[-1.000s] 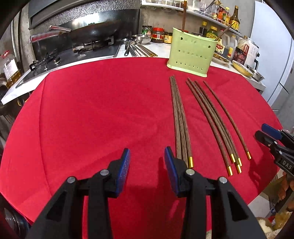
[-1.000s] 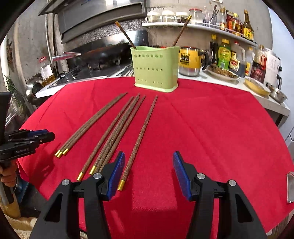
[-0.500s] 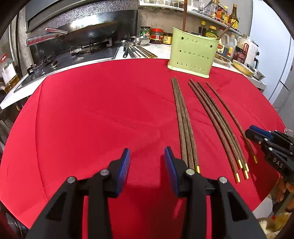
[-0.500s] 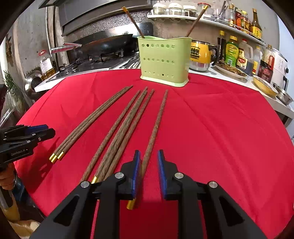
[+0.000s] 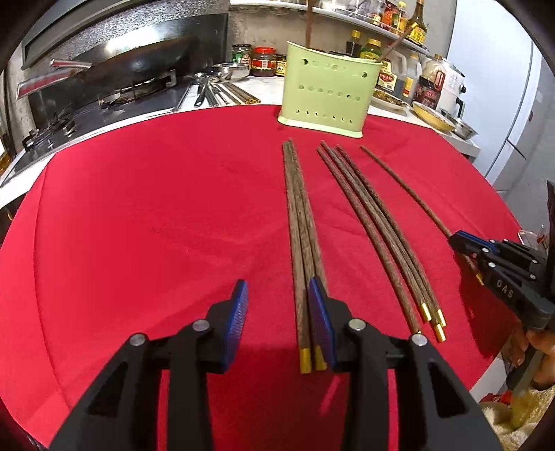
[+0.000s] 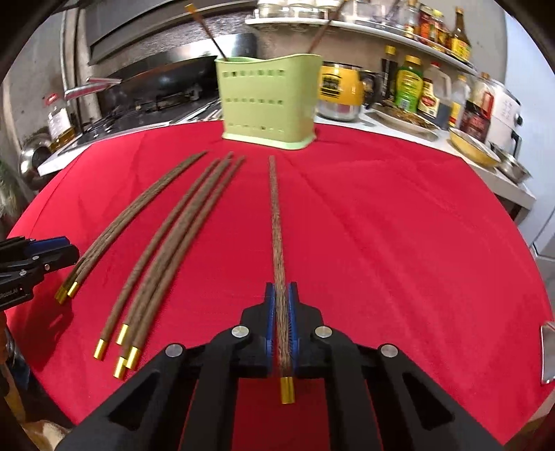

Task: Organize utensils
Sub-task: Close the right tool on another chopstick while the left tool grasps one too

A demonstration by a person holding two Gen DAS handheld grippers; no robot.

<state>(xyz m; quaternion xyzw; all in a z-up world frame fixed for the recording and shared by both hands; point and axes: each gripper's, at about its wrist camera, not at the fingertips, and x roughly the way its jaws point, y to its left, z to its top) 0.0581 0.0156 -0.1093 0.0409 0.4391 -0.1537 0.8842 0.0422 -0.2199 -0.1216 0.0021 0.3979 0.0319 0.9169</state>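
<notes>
The single chopstick [image 6: 277,222] is clamped in the right gripper [image 6: 281,321]; left gripper [image 5: 277,305] jaws apart beside a pair [image 5: 300,222]; a lift toward the holder [image 6: 269,104] is called for

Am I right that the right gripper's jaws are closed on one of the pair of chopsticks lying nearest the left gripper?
Not quite: the right gripper is closed on the single chopstick lying apart from the others, as the right wrist view shows. The pair lies untouched on the cloth between the left gripper's jaws.

We cannot see the bottoms of the two chopsticks [image 6: 208,33] inside the green holder [image 6: 269,104]. The bottle [image 6: 409,85] labels look too blurry to read.
</notes>
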